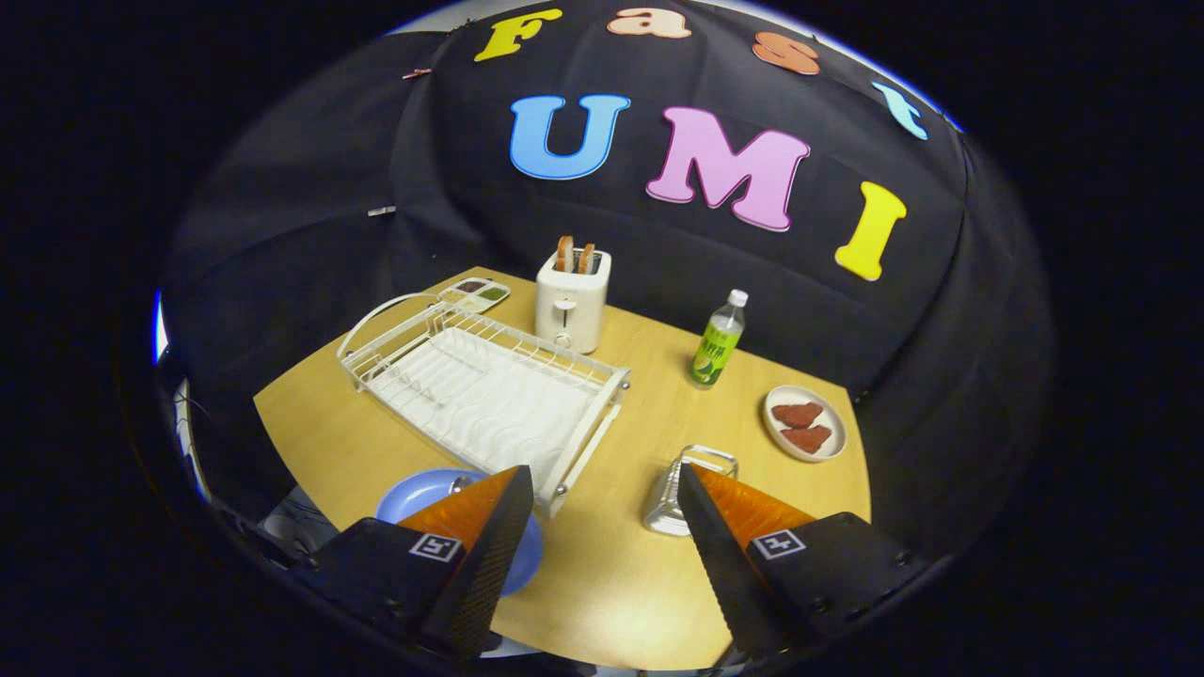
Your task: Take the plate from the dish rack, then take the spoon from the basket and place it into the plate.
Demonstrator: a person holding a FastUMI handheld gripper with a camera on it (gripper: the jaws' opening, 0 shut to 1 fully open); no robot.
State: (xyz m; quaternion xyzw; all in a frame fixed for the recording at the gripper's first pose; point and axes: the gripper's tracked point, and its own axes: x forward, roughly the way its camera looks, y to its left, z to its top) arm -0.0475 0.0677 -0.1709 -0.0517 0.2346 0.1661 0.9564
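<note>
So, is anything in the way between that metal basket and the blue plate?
Mostly bare table lies between basket and plate, but the near corner of the dish rack juts in beside the plate; a low straight path might clip it. The gripper is open, holding nothing.

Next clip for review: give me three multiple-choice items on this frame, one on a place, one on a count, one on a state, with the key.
1. Where is the blue plate?
A. on the table beside the dish rack
B. in the rack
C. atop the toaster

2. How many bread slices stand in the toaster?
A. none
B. two
C. four

3. How do the gripper jaws stand?
A. shut on the spoon
B. shut on the bottle
C. open, holding nothing

Key: 1 A, the plate lies by the rack's near corner; 2 B, two slices poke up; 3 C, bare table shows between the jaws.
</note>
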